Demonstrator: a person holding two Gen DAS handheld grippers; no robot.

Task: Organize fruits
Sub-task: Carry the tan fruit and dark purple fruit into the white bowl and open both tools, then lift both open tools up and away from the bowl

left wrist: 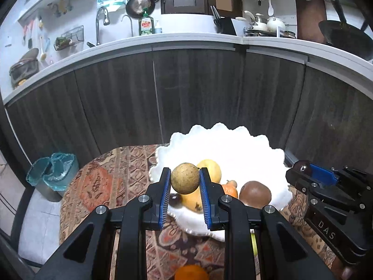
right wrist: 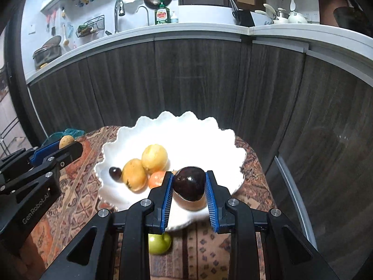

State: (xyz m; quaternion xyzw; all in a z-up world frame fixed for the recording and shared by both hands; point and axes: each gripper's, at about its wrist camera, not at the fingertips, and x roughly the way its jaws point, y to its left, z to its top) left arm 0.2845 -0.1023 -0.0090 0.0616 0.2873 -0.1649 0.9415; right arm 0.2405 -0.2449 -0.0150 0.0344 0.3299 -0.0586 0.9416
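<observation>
My left gripper (left wrist: 184, 182) is shut on a round tan-brown fruit (left wrist: 184, 177) and holds it above the near left part of a white scalloped bowl (left wrist: 233, 140). My right gripper (right wrist: 189, 184) is shut on a dark avocado (right wrist: 189, 183) over the bowl's (right wrist: 186, 128) near right side, above a brown fruit (right wrist: 191, 204). In the bowl lie a yellow lemon (right wrist: 154, 158), a yellow-orange mango (right wrist: 134, 174), a small orange (right wrist: 156, 179) and a dark plum (right wrist: 115, 173). The right gripper's body (left wrist: 326, 186) shows in the left view.
The bowl sits on a small table with a patterned cloth (left wrist: 112, 182). A green apple (right wrist: 159, 243) and an orange (left wrist: 191, 272) lie on the cloth near the grippers. Dark kitchen cabinets (left wrist: 186, 93) stand behind. A lined bin (left wrist: 54, 172) stands at the left.
</observation>
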